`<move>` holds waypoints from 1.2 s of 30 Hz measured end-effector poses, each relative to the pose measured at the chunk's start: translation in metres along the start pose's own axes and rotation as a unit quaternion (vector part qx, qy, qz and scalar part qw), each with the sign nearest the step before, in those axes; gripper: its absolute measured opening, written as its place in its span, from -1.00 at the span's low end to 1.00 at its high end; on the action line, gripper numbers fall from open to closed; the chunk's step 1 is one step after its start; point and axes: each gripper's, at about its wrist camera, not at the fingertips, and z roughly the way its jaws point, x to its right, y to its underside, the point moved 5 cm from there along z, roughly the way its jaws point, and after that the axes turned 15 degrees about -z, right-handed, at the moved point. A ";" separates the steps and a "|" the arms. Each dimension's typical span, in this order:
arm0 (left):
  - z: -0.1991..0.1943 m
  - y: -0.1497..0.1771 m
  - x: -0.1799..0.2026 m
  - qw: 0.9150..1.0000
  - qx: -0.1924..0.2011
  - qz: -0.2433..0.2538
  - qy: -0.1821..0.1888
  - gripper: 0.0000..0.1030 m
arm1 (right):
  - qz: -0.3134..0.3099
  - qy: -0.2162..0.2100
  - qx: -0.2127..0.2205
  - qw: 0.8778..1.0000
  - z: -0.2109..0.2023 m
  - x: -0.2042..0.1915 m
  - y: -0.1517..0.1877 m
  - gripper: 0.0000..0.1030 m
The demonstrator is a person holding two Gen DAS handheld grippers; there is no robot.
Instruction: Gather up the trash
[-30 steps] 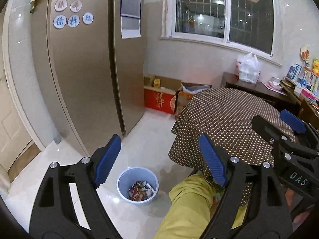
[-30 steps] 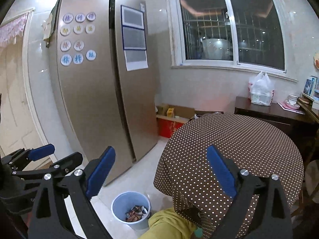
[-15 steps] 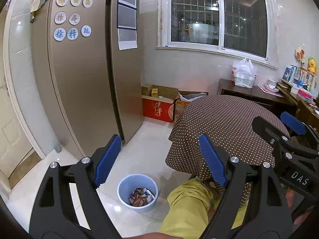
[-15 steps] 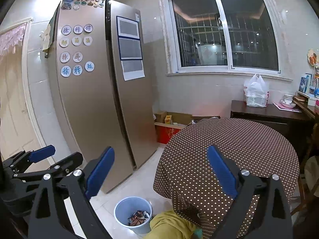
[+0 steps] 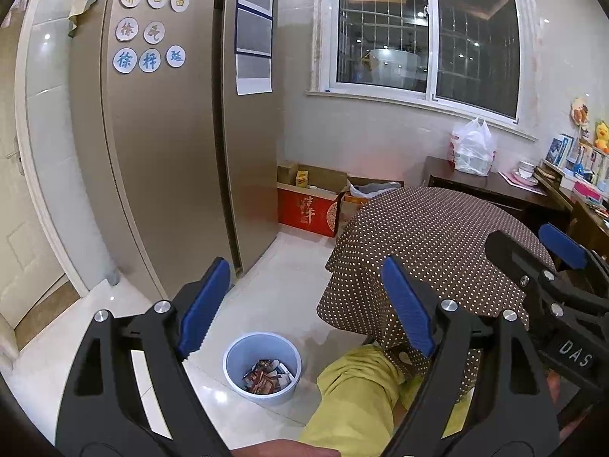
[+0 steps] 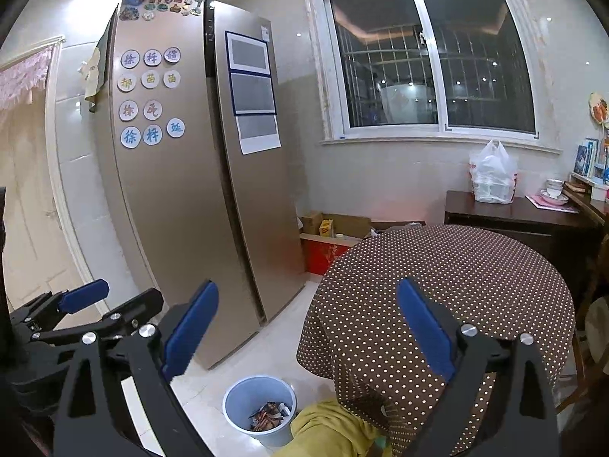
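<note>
The left gripper has black arms with blue ribbed pads, and its jaws stand wide apart with nothing between them. The right gripper looks the same and is also released and empty; in the left wrist view it shows at the right edge, above the table.

The round light blue plastic waste bin stands on the glossy white tiled floor, near the camera, between the tall champagne-coloured two-door refrigerator on the left and the round table with a brown cloth with white dots on the right. The trash, a small heap of crumpled colourful wrappers, lies at the bottom of this bin. The top of the table shows only its cloth.

A leg in yellow-green trousers is near the bin, at its right, and partly under the edge of the cloth.

Far in the scene, against the wall under the dark window, stands a red cardboard box. A white plastic bag sits on a dark wooden side cabinet at the far right.
</note>
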 end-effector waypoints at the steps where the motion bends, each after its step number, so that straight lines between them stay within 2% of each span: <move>1: 0.000 0.000 0.000 1.000 0.002 0.001 -0.002 0.59 | 0.000 0.001 0.000 1.000 0.000 -0.001 0.000 0.81; 36: 0.002 0.000 -0.002 1.000 -0.009 0.003 0.004 0.59 | 0.007 0.010 -0.003 1.000 -0.006 0.001 0.009 0.82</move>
